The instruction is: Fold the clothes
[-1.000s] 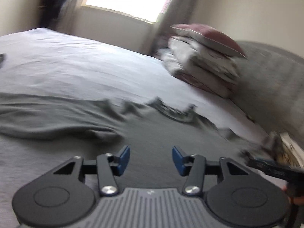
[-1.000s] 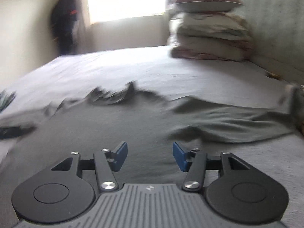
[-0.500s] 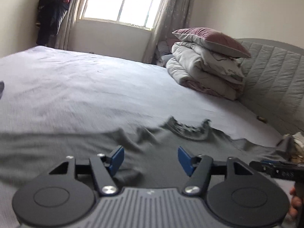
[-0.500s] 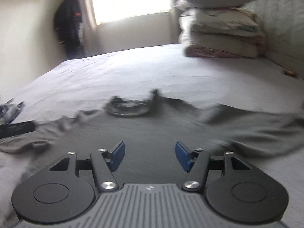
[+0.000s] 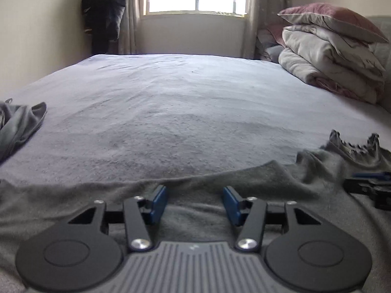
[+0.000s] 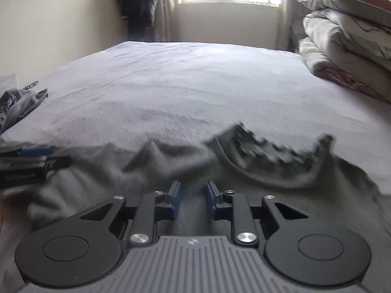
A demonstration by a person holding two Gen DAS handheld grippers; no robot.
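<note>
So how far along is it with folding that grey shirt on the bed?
Barely begun. Done: the grey shirt lies spread on the bed, collar away from the cameras, no fold visible. In hand: both claws sit low over its near part; the right claw has been closing, the left claw is open, neither clearly gripping cloth. Left: every fold, plus the other clothes at the bed's edge.

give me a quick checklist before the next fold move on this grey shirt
1. Grey shirt lies spread on the bed: ok, though rumpled near the collar.
2. Left gripper over the shirt's edge, jaws apart, just been closing, pads not on cloth: ok.
3. Right gripper below the collar, jaws just been closing to a narrow gap: ok.
4. Cloth pinched between the right fingers: cannot tell, the view is blurred.
5. Bed beyond the shirt free for folding: ok; other clothes lie far off at the side.
</note>
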